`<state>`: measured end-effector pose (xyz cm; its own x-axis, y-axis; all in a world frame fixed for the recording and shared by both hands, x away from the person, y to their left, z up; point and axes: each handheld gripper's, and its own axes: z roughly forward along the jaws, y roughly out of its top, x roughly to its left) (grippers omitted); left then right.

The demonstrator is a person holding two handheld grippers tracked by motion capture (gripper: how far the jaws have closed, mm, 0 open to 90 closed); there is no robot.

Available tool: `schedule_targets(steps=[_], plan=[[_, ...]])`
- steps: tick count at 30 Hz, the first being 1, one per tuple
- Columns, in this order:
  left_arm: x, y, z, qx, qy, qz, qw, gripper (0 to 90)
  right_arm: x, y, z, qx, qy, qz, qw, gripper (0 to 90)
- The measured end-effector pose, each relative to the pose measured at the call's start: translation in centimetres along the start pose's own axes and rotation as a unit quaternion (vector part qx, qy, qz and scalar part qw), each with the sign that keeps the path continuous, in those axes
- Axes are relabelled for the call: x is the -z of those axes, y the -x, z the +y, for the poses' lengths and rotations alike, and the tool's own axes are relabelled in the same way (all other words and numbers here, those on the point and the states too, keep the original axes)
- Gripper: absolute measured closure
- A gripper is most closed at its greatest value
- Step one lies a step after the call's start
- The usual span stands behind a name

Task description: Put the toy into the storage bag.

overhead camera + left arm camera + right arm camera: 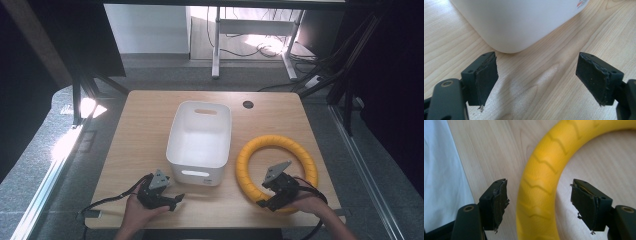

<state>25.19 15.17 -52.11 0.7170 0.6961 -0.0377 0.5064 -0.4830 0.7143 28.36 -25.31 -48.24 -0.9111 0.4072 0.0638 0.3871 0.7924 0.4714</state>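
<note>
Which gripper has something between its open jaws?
The right gripper: its jaws straddle the yellow ring. The left gripper has only bare table between its jaws.

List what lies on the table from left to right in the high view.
Left tool → white bin → yellow ring, with the right tool over the ring's near arc, so it has no place of its own in the order.

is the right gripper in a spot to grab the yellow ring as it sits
Probably yes. The right gripper has its jaws open, one on each side of the yellow ring, which lies flat on the table; nothing sits between them.
</note>
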Motion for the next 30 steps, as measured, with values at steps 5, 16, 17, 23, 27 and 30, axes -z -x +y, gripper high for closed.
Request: schedule_targets(steps=[5,16,17,23,27,30], plan=[[-0.2,-0.1,0.0,0.000,-0.001,0.000,1.0000,17.9,-0.6,-0.1,-0.2,0.009,-0.037,0.002,0.9993,30.3],[-0.3,0.0,0.1,0.002,-0.002,-0.004,1.0000,17.9,-1.2,-0.2,-0.3,0.022,-0.082,-0.002,0.9964,35.3],[-0.3,0.0,0.1,0.002,-0.002,-0.005,1.0000,17.9,-1.3,-0.2,-0.3,0.024,-0.084,-0.003,0.9962,35.5],[-0.3,-0.1,0.1,0.002,-0.001,-0.005,1.0000,17.9,-1.5,-0.5,-0.1,0.034,-0.102,-0.006,0.9942,39.4],[-0.3,0.0,0.1,0.001,-0.002,-0.005,1.0000,17.9,-1.7,-0.6,-0.1,0.041,-0.116,-0.007,0.9923,43.5],[-0.3,0.0,0.1,0.002,-0.002,-0.005,1.0000,17.9,-2.1,-0.6,-0.2,0.044,-0.127,-0.011,0.9908,47.2]])
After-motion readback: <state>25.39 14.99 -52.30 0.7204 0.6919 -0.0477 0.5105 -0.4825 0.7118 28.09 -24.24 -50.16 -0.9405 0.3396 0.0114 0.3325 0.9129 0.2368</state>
